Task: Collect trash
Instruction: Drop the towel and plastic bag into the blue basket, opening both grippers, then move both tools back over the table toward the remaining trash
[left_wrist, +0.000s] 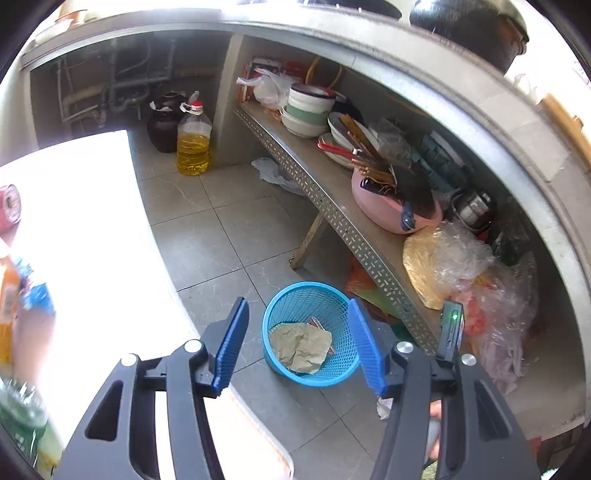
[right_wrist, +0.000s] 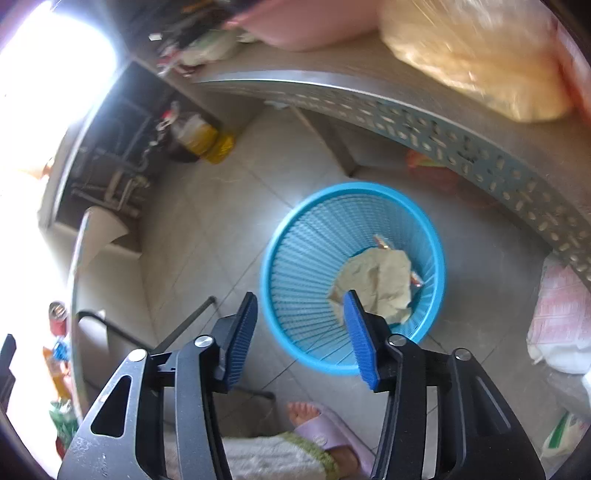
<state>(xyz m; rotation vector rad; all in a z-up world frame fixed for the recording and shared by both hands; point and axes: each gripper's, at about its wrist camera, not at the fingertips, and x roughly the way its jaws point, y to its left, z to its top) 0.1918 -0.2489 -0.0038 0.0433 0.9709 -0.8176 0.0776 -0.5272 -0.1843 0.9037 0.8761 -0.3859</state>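
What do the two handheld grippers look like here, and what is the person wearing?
Both the left gripper and right gripper have black linkage frames with silver pivot bolts and flat, ribbed blue pads. The right wrist view shows a lilac slipper and a pale textured trouser leg with a green hem.

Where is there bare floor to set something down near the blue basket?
Bare tiles lie between the blue basket and the oil bottle, bordered by the white table and the perforated shelf edge. The shelf top is crowded with bowls, a pink basin and plastic bags.
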